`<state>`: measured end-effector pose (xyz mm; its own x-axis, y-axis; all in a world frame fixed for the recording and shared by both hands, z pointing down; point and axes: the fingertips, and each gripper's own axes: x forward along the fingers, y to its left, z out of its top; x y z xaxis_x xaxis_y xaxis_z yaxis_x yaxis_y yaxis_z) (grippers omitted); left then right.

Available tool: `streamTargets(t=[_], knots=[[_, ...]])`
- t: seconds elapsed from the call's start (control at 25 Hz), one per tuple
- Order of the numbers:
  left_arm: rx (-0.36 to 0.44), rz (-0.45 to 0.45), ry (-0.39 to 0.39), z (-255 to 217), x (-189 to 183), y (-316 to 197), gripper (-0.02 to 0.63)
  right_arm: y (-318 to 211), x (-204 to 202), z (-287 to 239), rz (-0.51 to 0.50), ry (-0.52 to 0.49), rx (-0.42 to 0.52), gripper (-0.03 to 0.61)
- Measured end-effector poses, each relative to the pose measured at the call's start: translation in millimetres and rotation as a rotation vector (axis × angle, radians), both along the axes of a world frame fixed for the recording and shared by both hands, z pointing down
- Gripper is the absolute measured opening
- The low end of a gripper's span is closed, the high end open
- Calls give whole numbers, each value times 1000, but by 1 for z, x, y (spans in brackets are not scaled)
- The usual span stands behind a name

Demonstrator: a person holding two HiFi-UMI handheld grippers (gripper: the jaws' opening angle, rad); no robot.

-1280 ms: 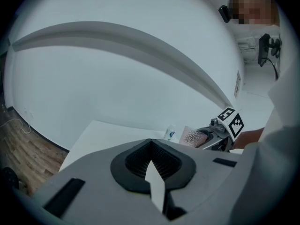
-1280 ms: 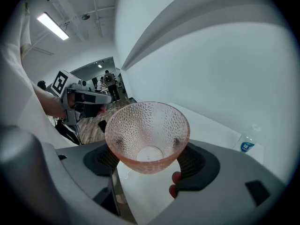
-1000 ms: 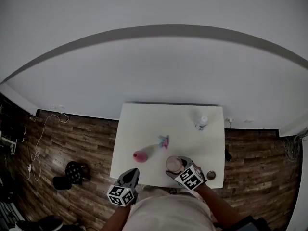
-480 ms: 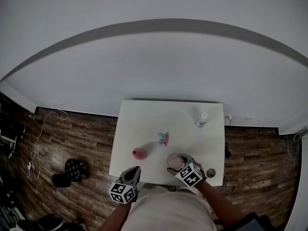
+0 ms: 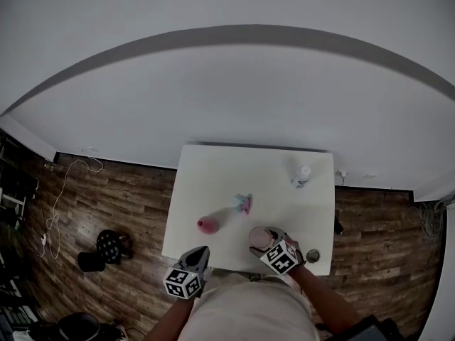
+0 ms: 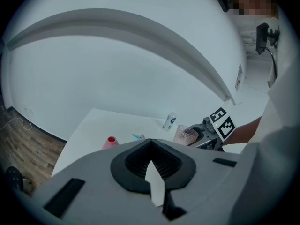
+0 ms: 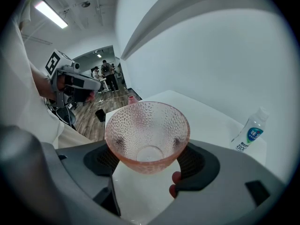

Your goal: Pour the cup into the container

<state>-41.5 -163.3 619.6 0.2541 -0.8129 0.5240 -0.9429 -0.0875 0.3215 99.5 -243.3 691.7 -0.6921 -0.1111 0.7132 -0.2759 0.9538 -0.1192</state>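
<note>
Lowered slightly over the near right of the tabletop (image 5: 213,176), right hand-held gripper (image 7: 150,165) still pinching the seemingly empty pink dimpled cup (image 7: 147,125), left hand-held gripper (image 6: 152,175) pressed together on nothing, pink container (image 5: 207,224) apart to the left, so probably no pour under way.

A white rectangular table (image 5: 213,183) stands on a wood-plank floor (image 5: 128,197), its far edge against a white wall (image 5: 227,98). Four things rest on it, well apart. A pink container (image 5: 207,225) stands near the front left with its opening up. A small blue-and-pink item (image 5: 244,204) lies near the middle. A clear bottle (image 5: 302,176) with a white cap stands upright at the far right. A small round dark thing (image 5: 312,256) sits by the near right corner.
</note>
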Motion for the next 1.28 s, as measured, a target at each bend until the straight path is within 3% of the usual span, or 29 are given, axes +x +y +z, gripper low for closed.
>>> streamTargets(t=[1.28], knots=[[-113,-10,-40,44,-13,26,9,12,-17,71,-53,72,8,362]])
